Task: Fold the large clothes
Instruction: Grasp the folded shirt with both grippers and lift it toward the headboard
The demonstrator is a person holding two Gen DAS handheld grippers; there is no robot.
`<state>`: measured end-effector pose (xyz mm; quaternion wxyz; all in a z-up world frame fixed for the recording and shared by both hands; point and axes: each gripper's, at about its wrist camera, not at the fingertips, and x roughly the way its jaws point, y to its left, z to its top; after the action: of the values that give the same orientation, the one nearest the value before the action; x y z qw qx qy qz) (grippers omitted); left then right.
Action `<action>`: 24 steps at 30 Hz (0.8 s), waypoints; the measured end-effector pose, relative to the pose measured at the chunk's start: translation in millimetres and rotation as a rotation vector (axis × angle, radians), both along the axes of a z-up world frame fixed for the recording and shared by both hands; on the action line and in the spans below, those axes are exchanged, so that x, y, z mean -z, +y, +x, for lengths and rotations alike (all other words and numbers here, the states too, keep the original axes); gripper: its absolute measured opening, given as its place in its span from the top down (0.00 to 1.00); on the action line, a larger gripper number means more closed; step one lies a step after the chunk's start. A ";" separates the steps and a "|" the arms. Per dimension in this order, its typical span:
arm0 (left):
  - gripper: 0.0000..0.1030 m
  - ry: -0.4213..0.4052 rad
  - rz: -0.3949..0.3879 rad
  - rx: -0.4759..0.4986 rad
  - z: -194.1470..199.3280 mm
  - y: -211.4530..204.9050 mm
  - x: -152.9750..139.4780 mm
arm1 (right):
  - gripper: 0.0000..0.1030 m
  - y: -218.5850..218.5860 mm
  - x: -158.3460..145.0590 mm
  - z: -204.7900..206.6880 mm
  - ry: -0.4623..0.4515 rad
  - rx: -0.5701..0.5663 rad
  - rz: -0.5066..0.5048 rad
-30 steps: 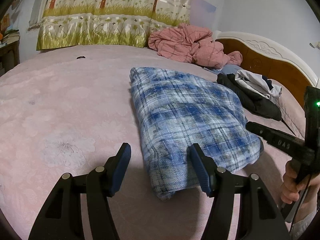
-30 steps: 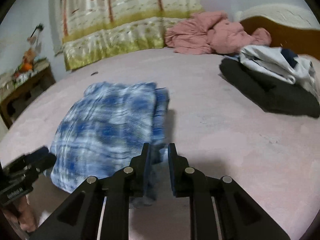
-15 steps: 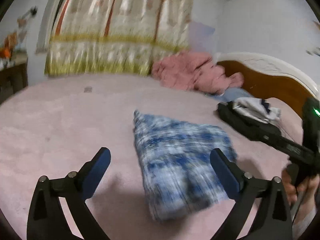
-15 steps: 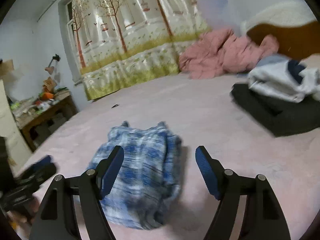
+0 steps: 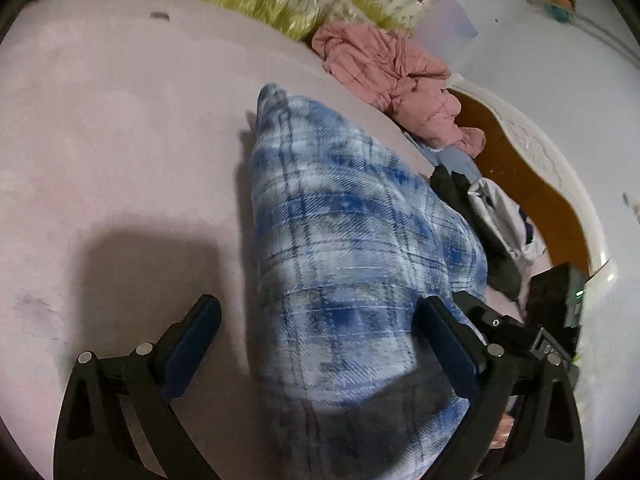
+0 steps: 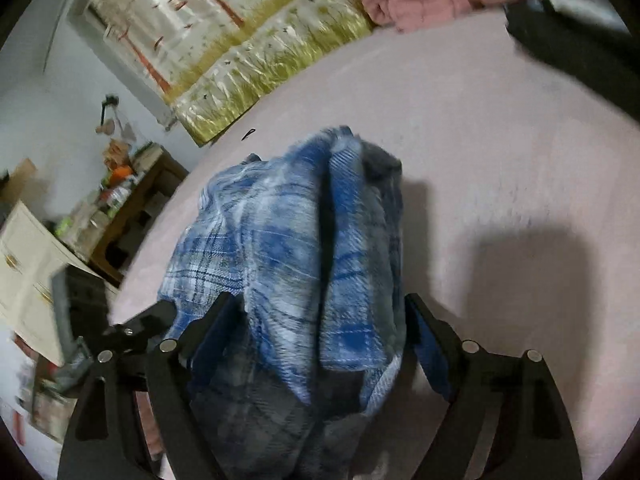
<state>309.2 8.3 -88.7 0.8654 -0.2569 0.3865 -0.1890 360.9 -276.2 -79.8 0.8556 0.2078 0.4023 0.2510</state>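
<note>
A folded blue plaid garment (image 5: 352, 240) lies on the pink bed sheet (image 5: 120, 120), its near end toward me. My left gripper (image 5: 320, 332) stands wide open over that near end. Its left pad hangs clear above the sheet and its right pad is at the cloth's right edge. In the right wrist view the same garment (image 6: 280, 248) shows a fold seam down its length. My right gripper (image 6: 320, 332) straddles the near end, jaws opening, cloth between them but not pinched. Both views are blurred.
A crumpled pink garment (image 5: 392, 76) lies at the far side near the wooden headboard (image 5: 532, 168). A pile of black and white clothes (image 5: 492, 216) sits right of the plaid garment. A patterned curtain (image 6: 240, 52), a cluttered wooden table (image 6: 132, 200) and a white cabinet (image 6: 24, 272) stand beyond the bed.
Both grippers went from narrow to wide open, lifted back, then came down and forward over the plaid garment's near end. Both views have rolled.
</note>
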 end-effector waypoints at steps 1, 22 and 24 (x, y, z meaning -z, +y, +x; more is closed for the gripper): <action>0.05 -0.003 -0.006 0.005 -2.5 0.9 0.9 | 0.18 -0.1 3.1 1.2 0.006 -0.007 0.006; 0.72 -0.372 0.040 0.086 -57.2 -35.2 -85.2 | 0.65 5.1 -89.9 -71.1 -0.381 -0.012 -0.075; 0.72 -0.419 0.054 0.105 -64.2 -49.1 -111.4 | 0.65 -6.5 -121.2 -87.2 -0.439 0.003 -0.097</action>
<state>245.0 -40.8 22.7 0.9224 -0.1684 0.2157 -0.2727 273.7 -282.7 41.4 0.9319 0.1077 0.2178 0.2693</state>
